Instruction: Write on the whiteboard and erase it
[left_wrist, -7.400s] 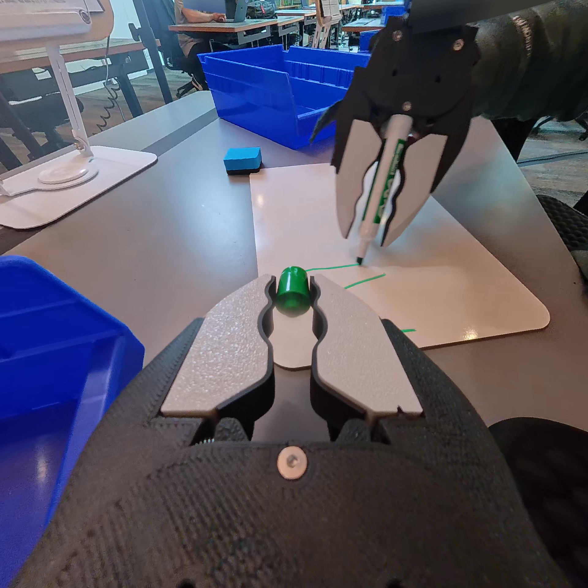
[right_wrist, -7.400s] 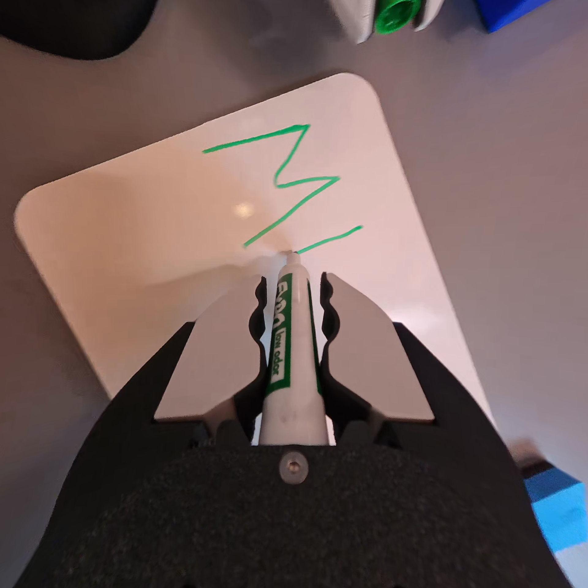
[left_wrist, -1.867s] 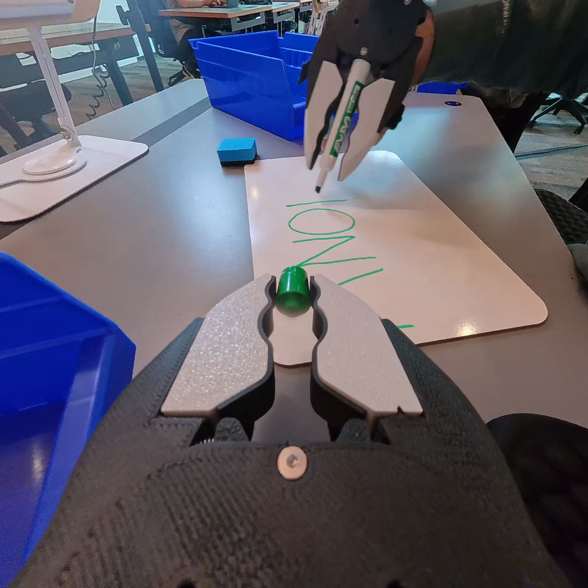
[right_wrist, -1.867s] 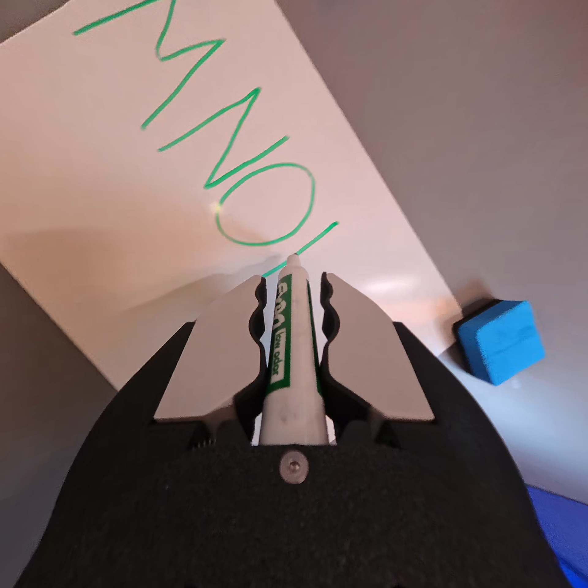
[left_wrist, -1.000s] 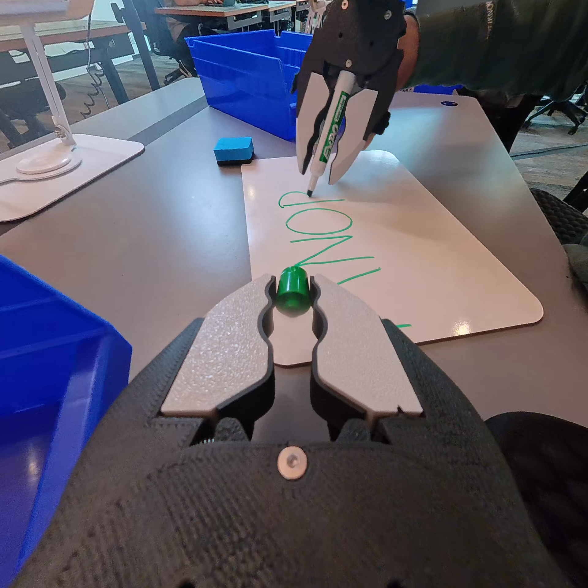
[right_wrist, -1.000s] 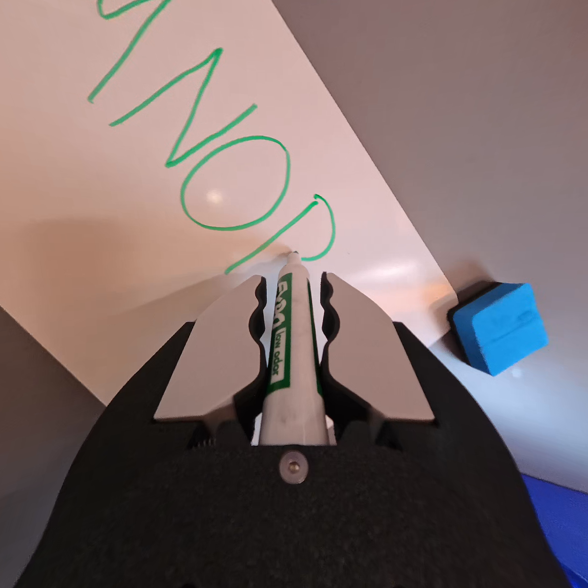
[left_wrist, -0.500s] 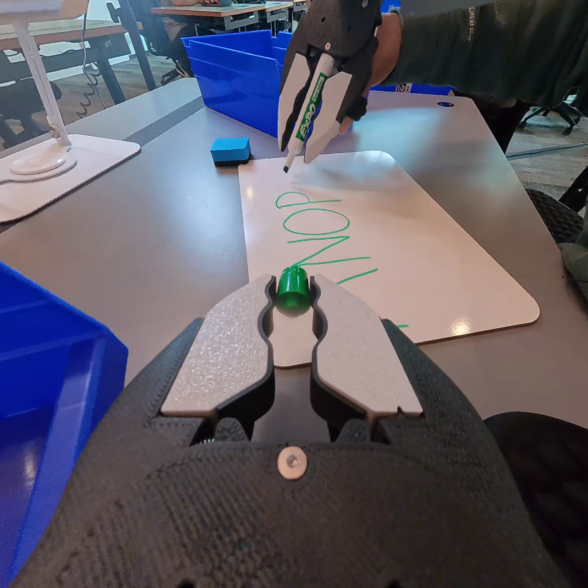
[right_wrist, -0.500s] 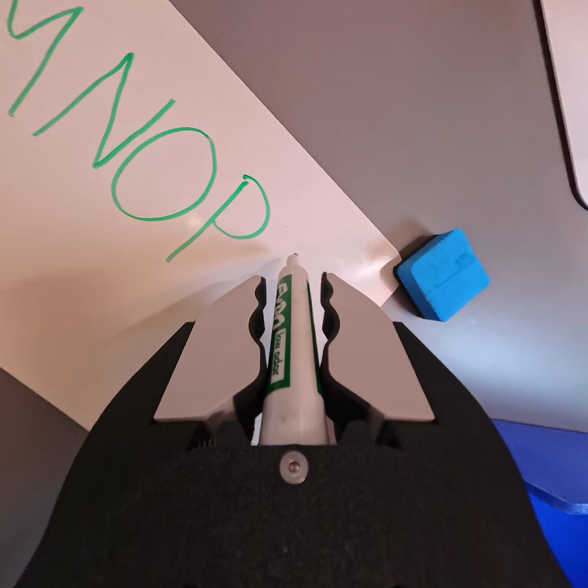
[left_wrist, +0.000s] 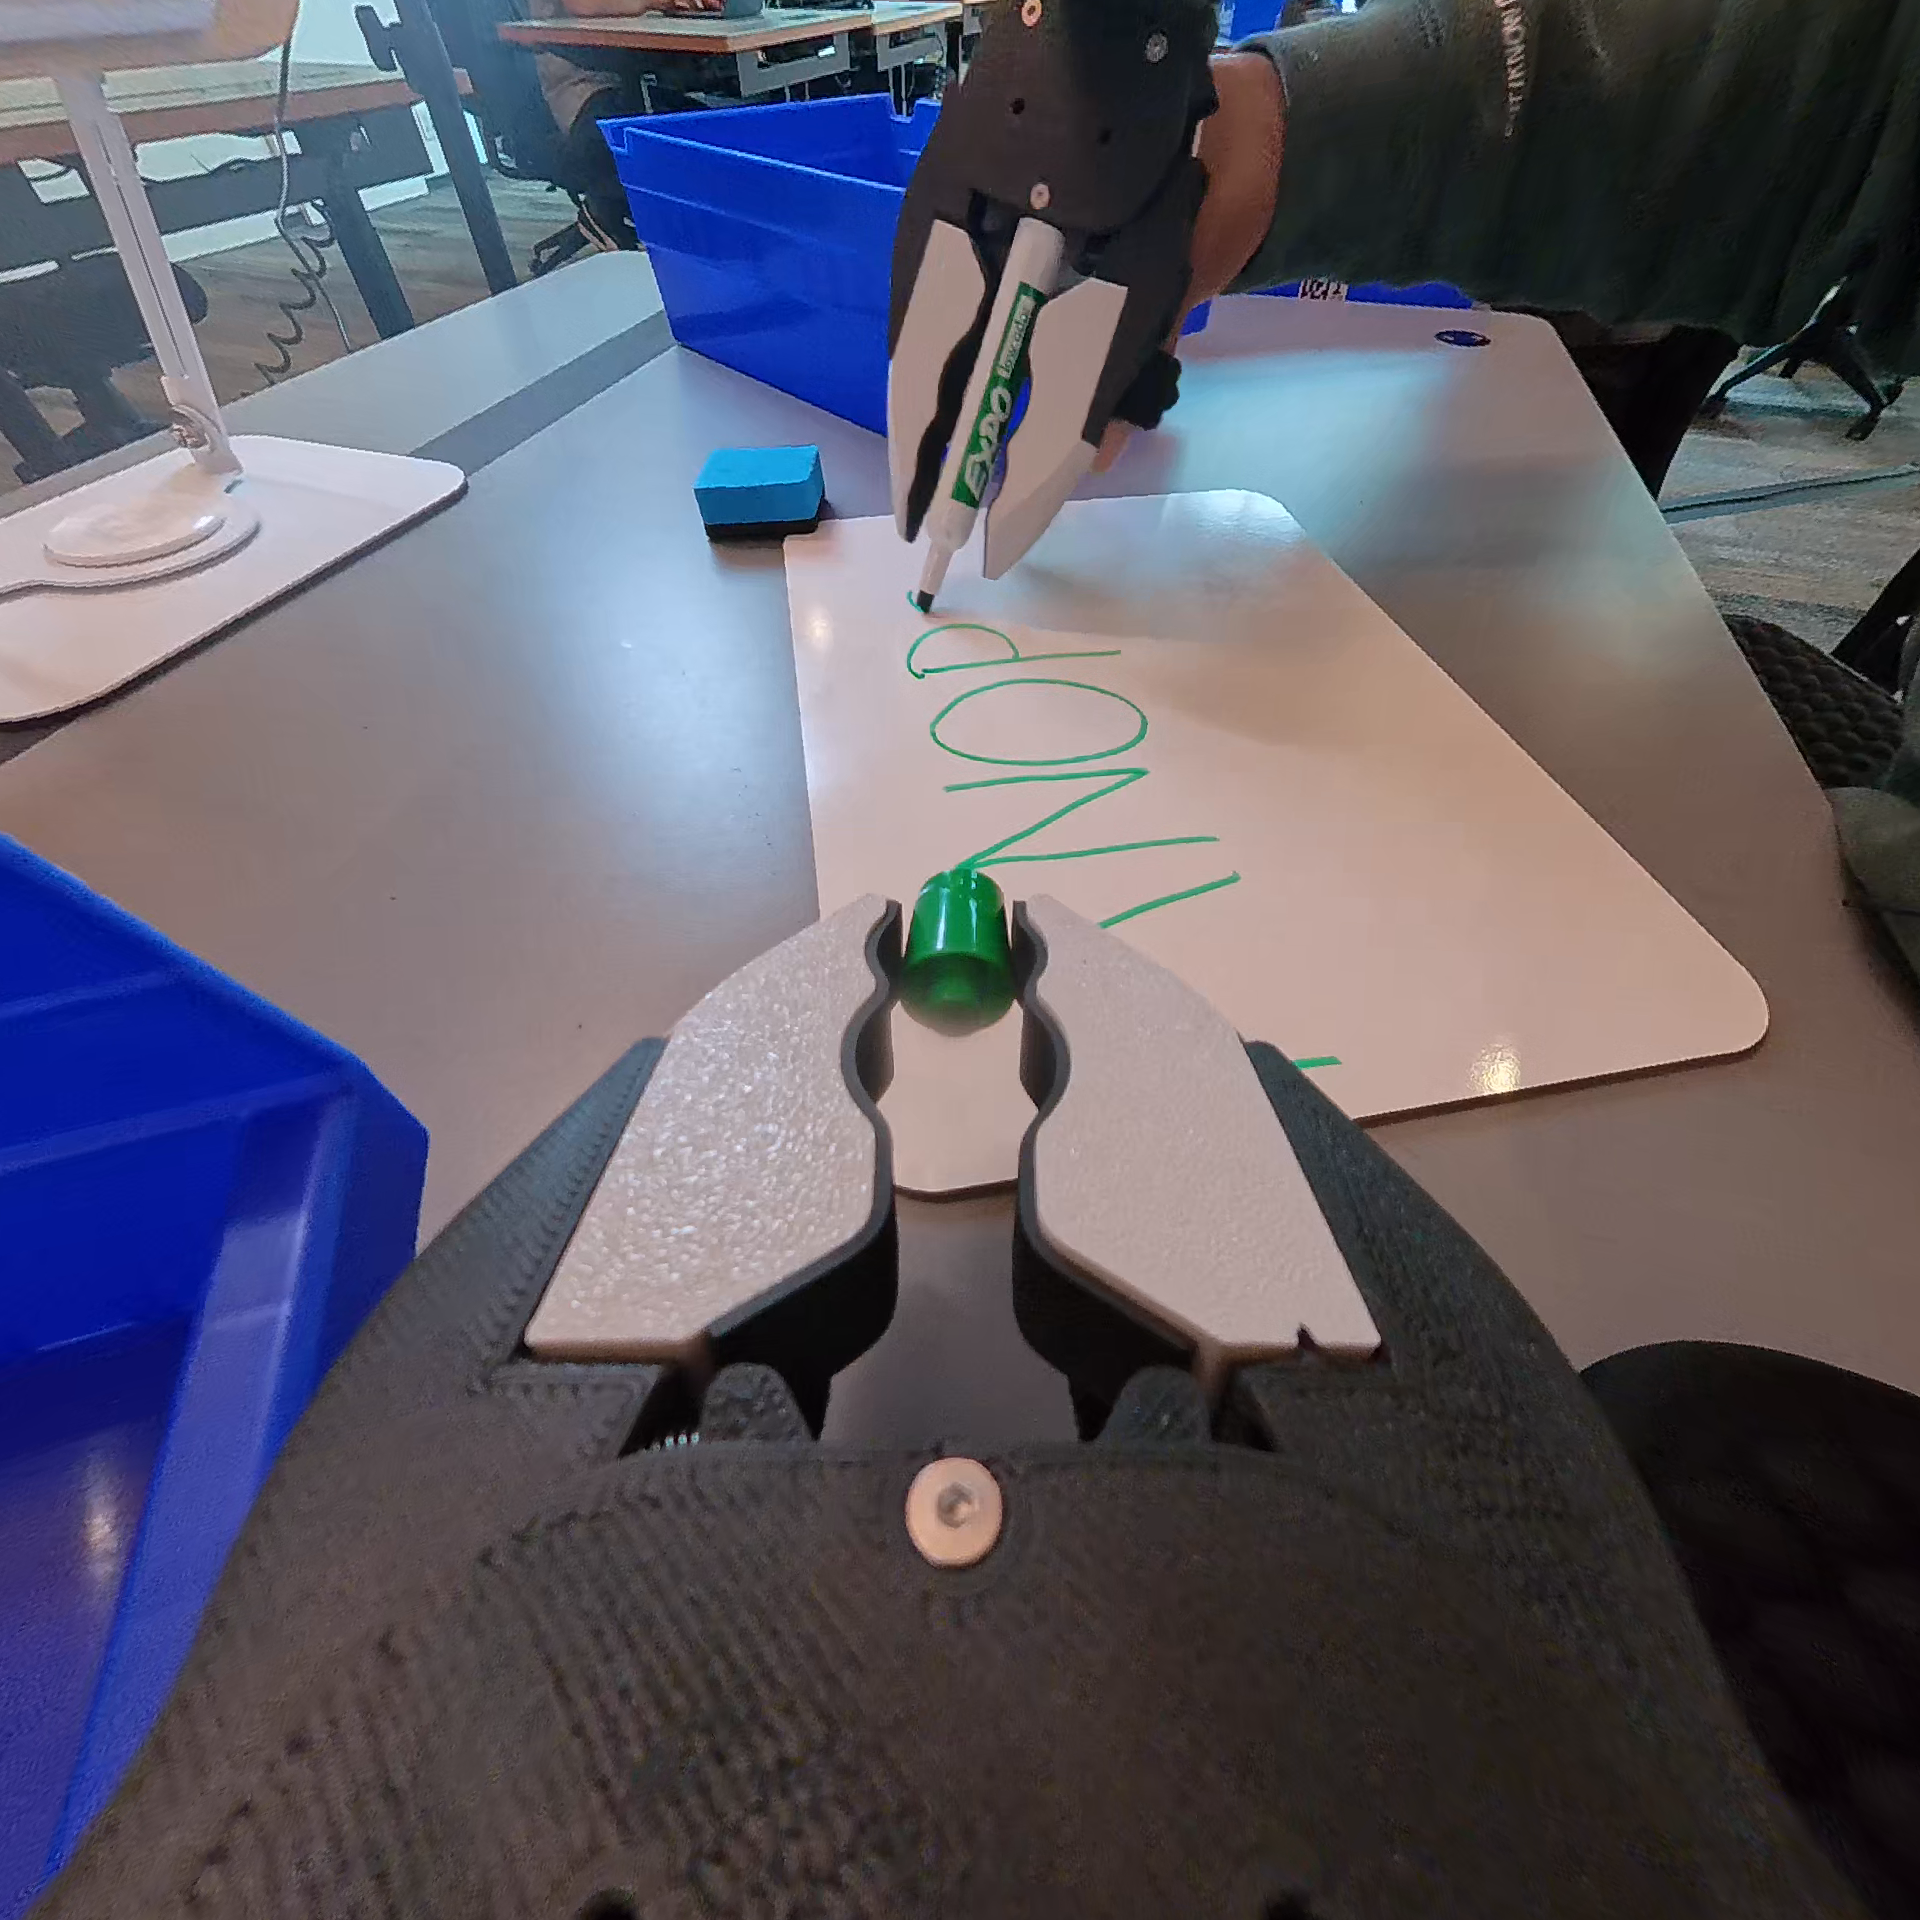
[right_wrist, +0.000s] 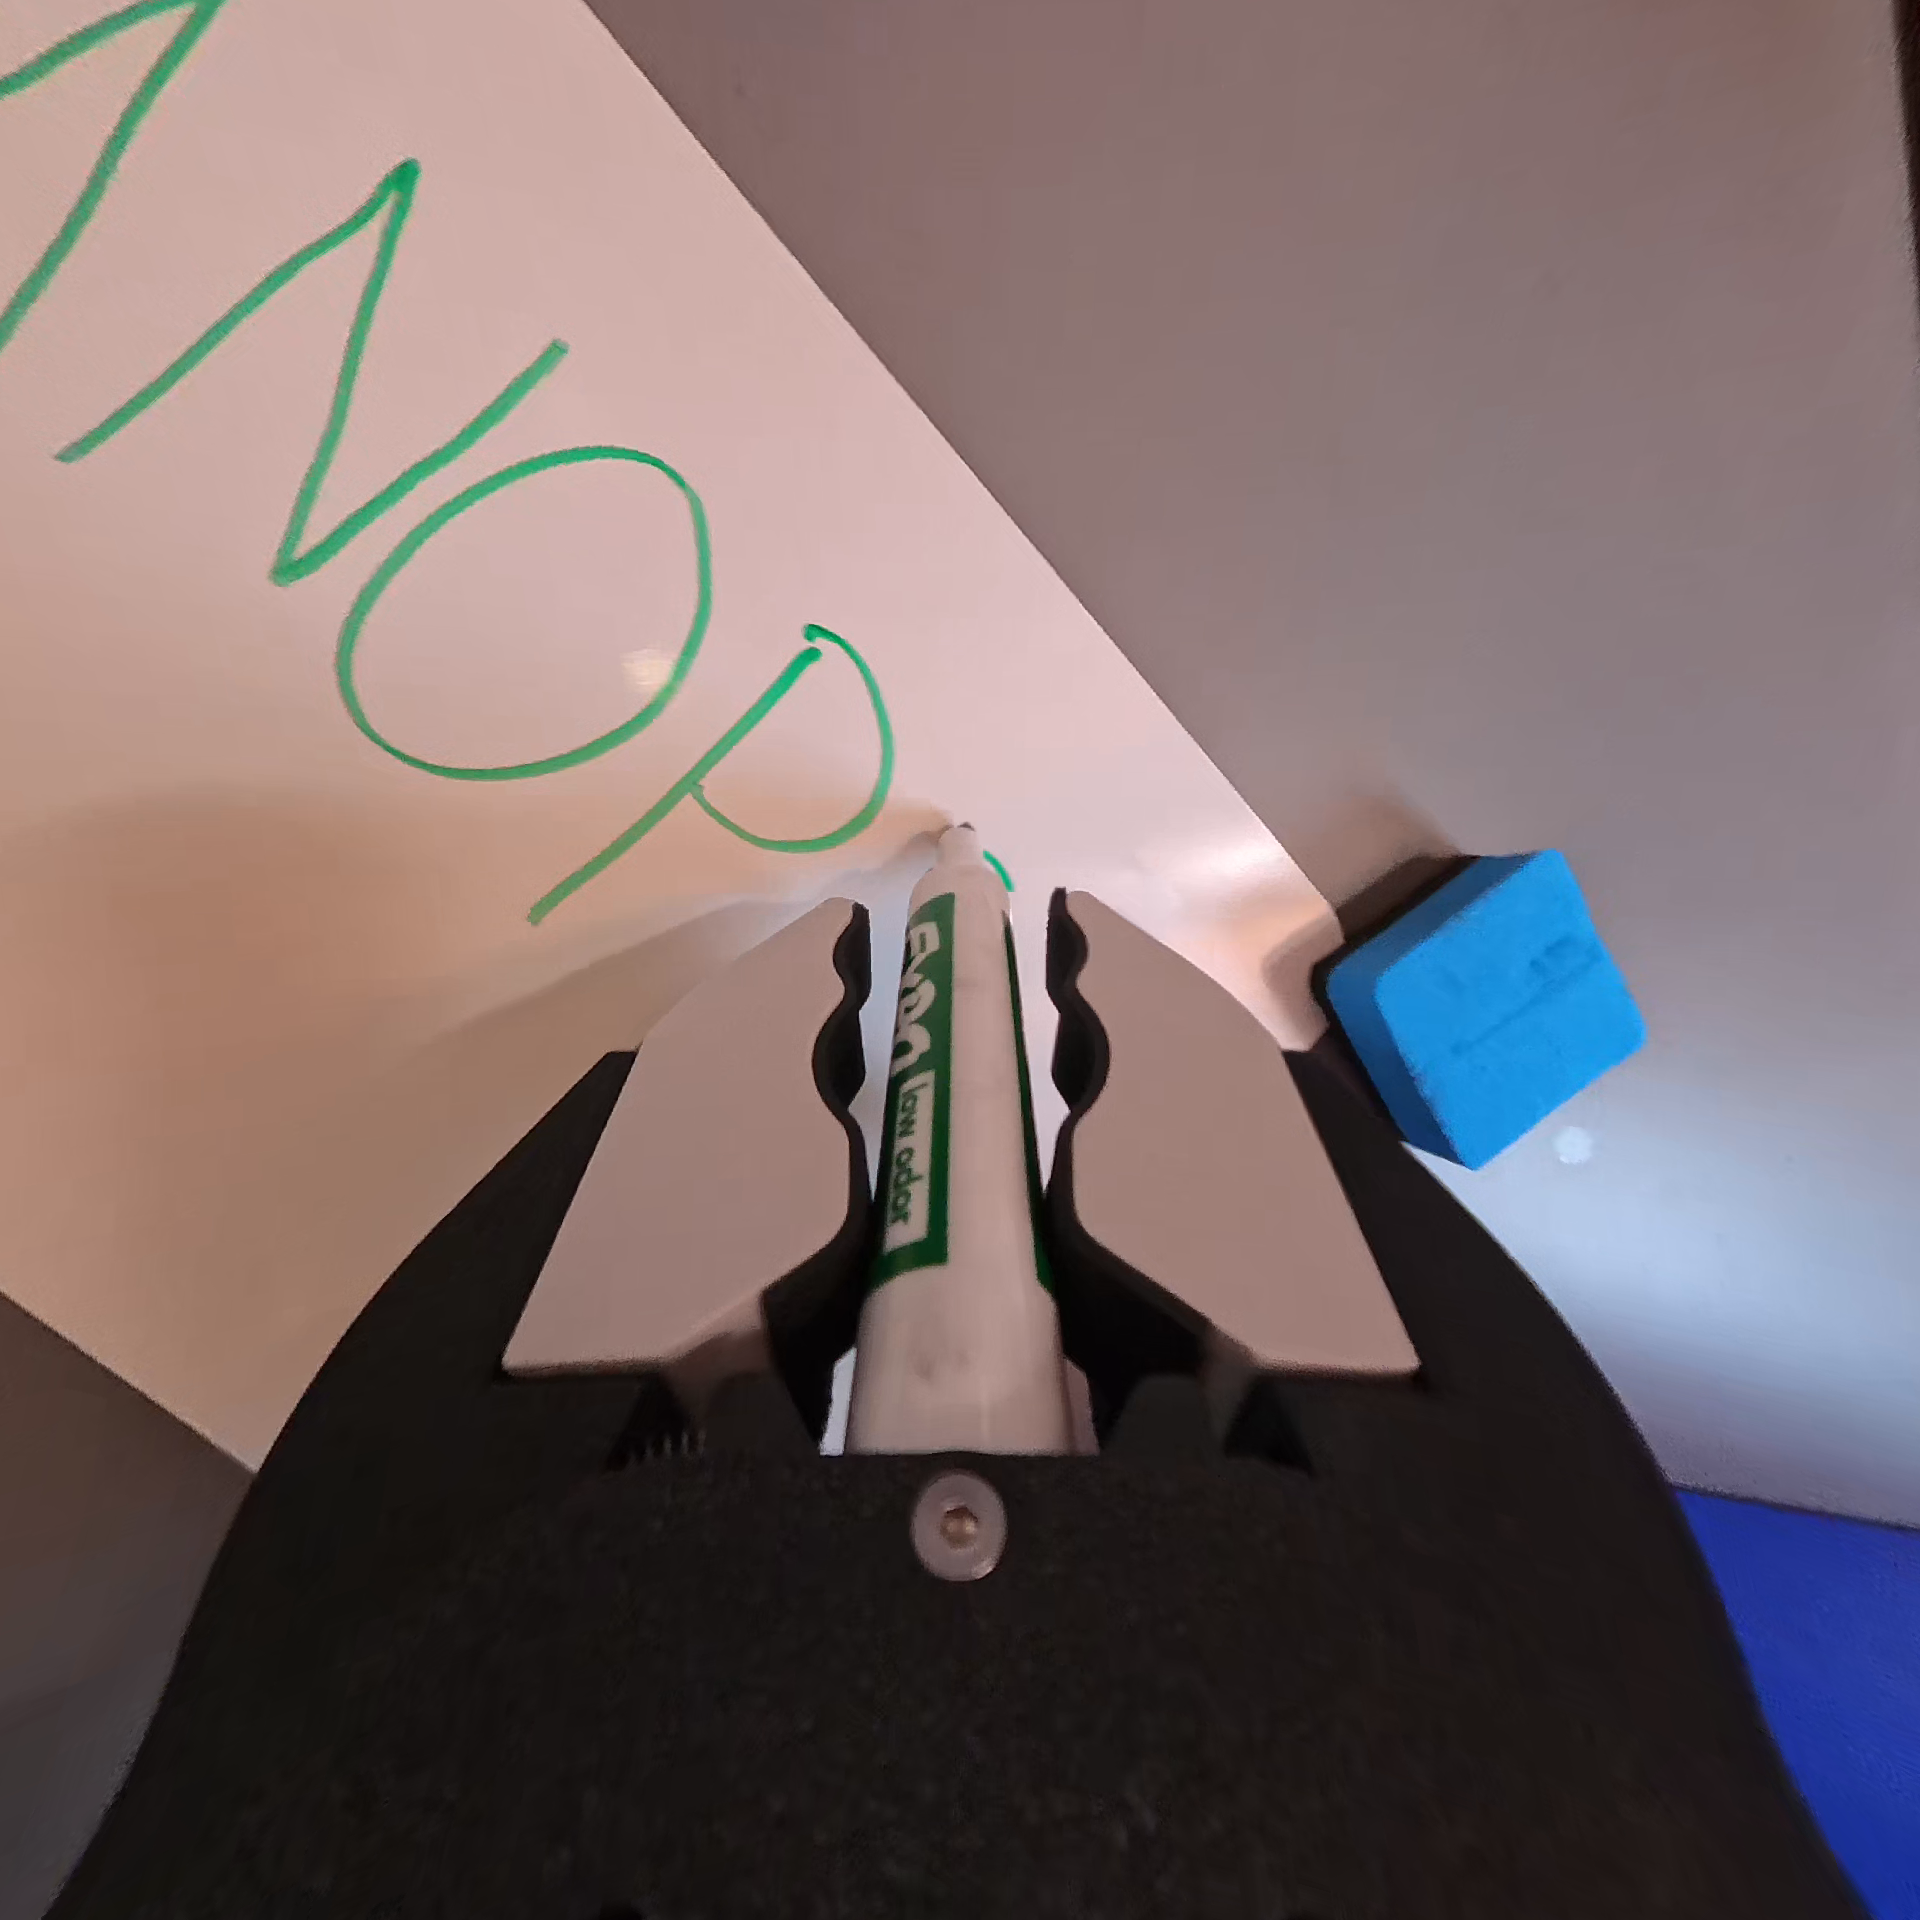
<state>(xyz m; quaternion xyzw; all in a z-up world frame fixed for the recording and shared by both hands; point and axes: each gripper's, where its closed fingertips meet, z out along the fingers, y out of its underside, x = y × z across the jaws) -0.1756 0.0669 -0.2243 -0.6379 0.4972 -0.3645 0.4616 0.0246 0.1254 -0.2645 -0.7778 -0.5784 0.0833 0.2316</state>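
A white whiteboard (left_wrist: 1351, 831) lies flat on the grey table, with green letters running along it (right_wrist: 208, 644). My right gripper (right_wrist: 954, 914) is shut on a green-labelled white marker (right_wrist: 935, 1143), whose tip touches the board near its far left corner, just past the last letter. It also shows in the left wrist view (left_wrist: 951, 551), held by a hand in a dark sleeve. My left gripper (left_wrist: 956, 914) is shut on the green marker cap (left_wrist: 954, 961) above the board's near edge. A blue eraser (left_wrist: 761, 488) sits just off the board's far left corner; it also shows in the right wrist view (right_wrist: 1486, 997).
A blue bin (left_wrist: 779, 229) stands behind the board and another (left_wrist: 156, 1247) at my near left. A white lamp base (left_wrist: 156, 530) sits on the table's far left. Desks and a seated person are in the background. Some 20 cm of space lies between my two pairs of fingers. To reach the blue eraser (left_wrist: 761, 488) in a straight line is about 8 cm for my right fingers, about 30 cm for my left. It turns up in the right wrist view (right_wrist: 1443, 937) as well.
The right gripper has lowered the marker from above the board's far corner back onto the surface and begun a new green stroke beyond the last letter. The left gripper has stayed still.
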